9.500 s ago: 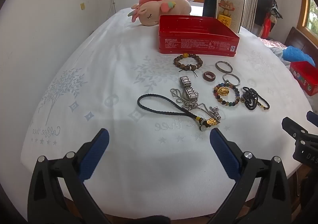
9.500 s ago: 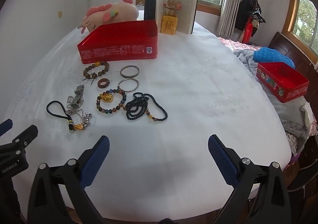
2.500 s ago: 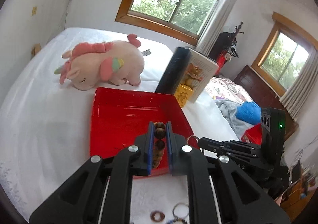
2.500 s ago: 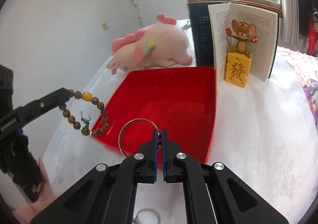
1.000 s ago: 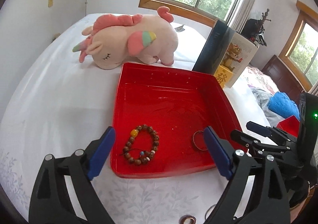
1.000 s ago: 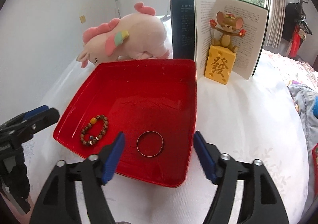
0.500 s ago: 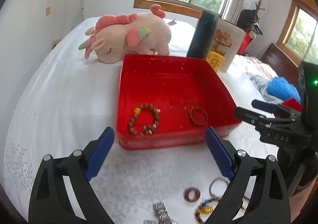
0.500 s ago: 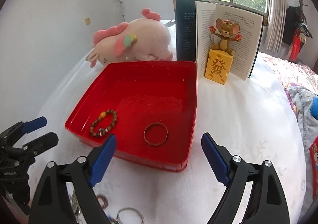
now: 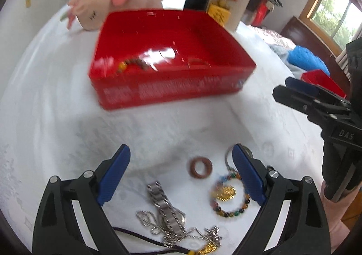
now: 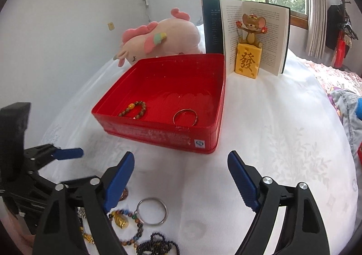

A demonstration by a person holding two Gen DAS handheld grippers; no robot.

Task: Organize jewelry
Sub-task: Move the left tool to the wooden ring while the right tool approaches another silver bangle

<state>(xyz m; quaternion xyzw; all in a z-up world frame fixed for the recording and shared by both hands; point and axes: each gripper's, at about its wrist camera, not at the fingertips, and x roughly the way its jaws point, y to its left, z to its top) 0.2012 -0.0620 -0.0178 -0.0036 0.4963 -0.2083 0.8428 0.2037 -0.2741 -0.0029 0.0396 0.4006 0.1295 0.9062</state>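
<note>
Fingers [image 9: 114,174] of both grippers spread, empty, narrowing slightly — 2 pieces in red tin [image 10: 172,139]: beaded bracelet [image 10: 133,109], bangle [image 10: 185,116]; rest still on bed [image 10: 271,141].

A round counter [image 10: 282,141] under a white patterned cloth carries a red tin [image 10: 158,132], a pink plush toy [image 10: 163,37], an open book [image 10: 253,35] and a yellow mouse figurine [image 10: 247,62] — nearer, loose jewelry: a brown ring [image 9: 200,167], a silver bangle [image 10: 152,211], a multicoloured bead bracelet [image 9: 228,200], a metal watch band [image 9: 161,200] and black beads [image 10: 156,246].

red tin [image 9: 172,87] motion-blurred in left view, black bead strand [image 10: 156,246] cut off below
</note>
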